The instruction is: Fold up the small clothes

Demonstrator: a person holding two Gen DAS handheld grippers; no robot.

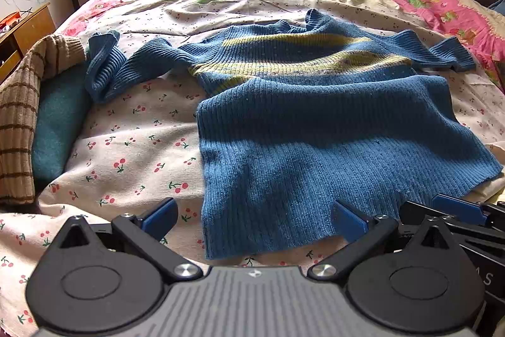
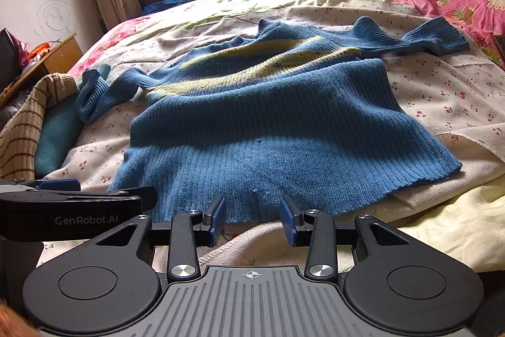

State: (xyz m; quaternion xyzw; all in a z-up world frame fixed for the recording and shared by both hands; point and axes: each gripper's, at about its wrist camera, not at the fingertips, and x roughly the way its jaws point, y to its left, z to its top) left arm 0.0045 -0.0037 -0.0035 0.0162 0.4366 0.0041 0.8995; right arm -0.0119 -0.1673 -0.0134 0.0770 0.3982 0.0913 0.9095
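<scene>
Blue ribbed knit fills the middle of both views: a small sweater point(image 1: 315, 122) with 2 yellow-green bands across the chest is spread on a cherry-print bedsheet point(image 1: 132, 141), hem toward the cameras and collar toward the far side of the bed. One sleeve is seen bunched toward a brown striped garment point(image 1: 19, 128) at the left edge, while the other sleeve point(image 2: 423, 37) is stretched out to the right. The body is not lying quite flat; a soft ridge is seen running across its middle.

The left gripper point(image 1: 254, 220) is held wide apart at the near left corner of the hem, with nothing between its blue pads point(image 1: 161, 217). The right gripper point(image 2: 252, 221) is held at a narrower but clearly parted gap just at the hem's edge, also carrying nothing. Whether either pad is touching the knit cannot be told.

The step in hand is judged to be the approach to the first grasp, with no fold yet made. For the next move, the hem would probably need to be pinched at 2 points well apart so the lower half can be lifted evenly. Both layers of the knit should be caught, and the loose, stretchy fabric is likely to sag between the grips. The sleeves will probably need to be laid inward as well.
</scene>
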